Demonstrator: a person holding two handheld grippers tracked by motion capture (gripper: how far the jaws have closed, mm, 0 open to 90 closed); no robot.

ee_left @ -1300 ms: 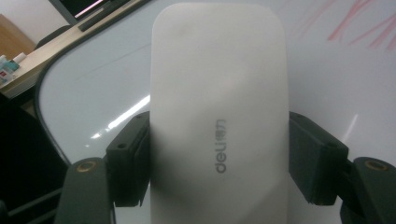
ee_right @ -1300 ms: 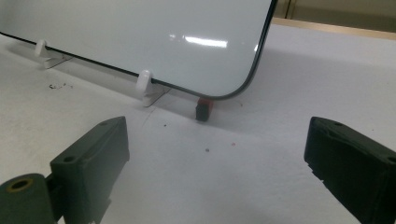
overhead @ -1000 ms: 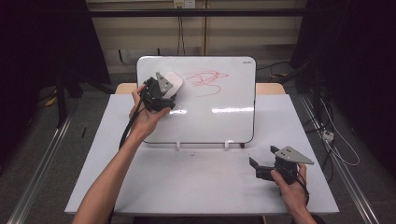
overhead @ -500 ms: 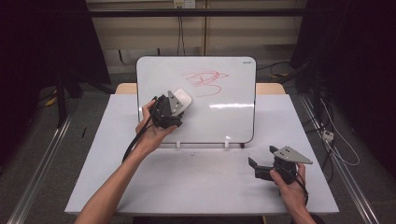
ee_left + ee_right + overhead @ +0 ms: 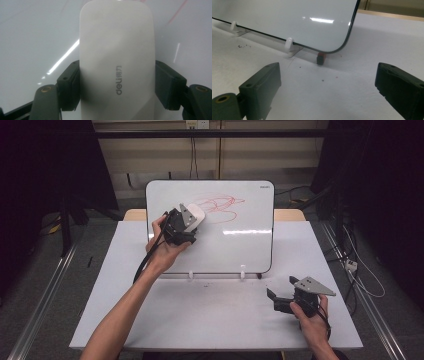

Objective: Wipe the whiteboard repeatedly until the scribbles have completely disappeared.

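Eraser [image 5: 116, 62], white, is clamped between my left fingers [image 5: 68, 86], one pad on each long side; its felt face is held against the whiteboard [image 5: 240, 250], at the left end of the red scribble [image 5: 220, 206]. Left gripper [image 5: 186, 224] sits over the upper-left part of the board. Right gripper [image 5: 287, 301] rests on the bench [image 5: 210, 320] near the front right, fingers [image 5: 260, 83] spread wide, nothing between them.

Risks, as I judge them: the board only leans in two small white clips [image 5: 289, 45], so a hard push could tip or skid it backward. The grip is narrow and low on the eraser body; a tilted stroke could twist it out. A light pass may smear the red rather than lift it.

Room: scribble runs rightward toward the top edge, so strokes near it could slide off the rim. Plenty of bare board below and right. Free bench lies between board and right gripper.
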